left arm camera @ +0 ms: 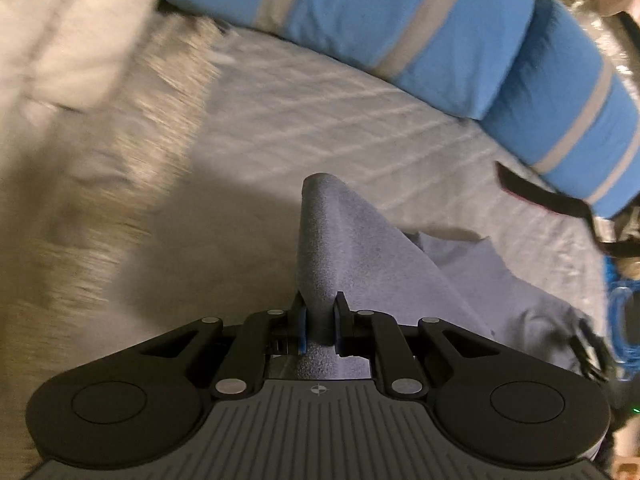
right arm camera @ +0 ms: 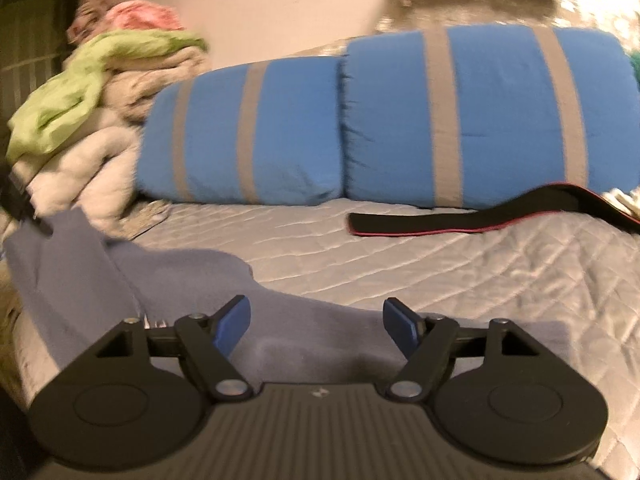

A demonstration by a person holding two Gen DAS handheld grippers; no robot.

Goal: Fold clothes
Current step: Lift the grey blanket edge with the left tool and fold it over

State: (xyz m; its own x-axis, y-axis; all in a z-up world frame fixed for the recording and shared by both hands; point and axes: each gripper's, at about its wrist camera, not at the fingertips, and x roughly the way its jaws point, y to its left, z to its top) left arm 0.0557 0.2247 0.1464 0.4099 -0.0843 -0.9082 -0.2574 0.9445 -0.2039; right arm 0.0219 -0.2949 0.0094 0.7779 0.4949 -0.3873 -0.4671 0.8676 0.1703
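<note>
A grey-blue garment lies on the quilted bed cover. My left gripper is shut on a bunched fold of it and holds that fold lifted, with cloth draping down to the right. In the right wrist view the same garment spreads across the bed at the lower left. My right gripper is open just above its near part, empty. The left gripper shows as a dark shape at the far left edge, at the garment's raised corner.
Two blue pillows with grey stripes lie along the back of the bed. A black strap with a pink edge lies in front of them. A pile of clothes with a green item sits at the back left. White fluffy fabric is at the left.
</note>
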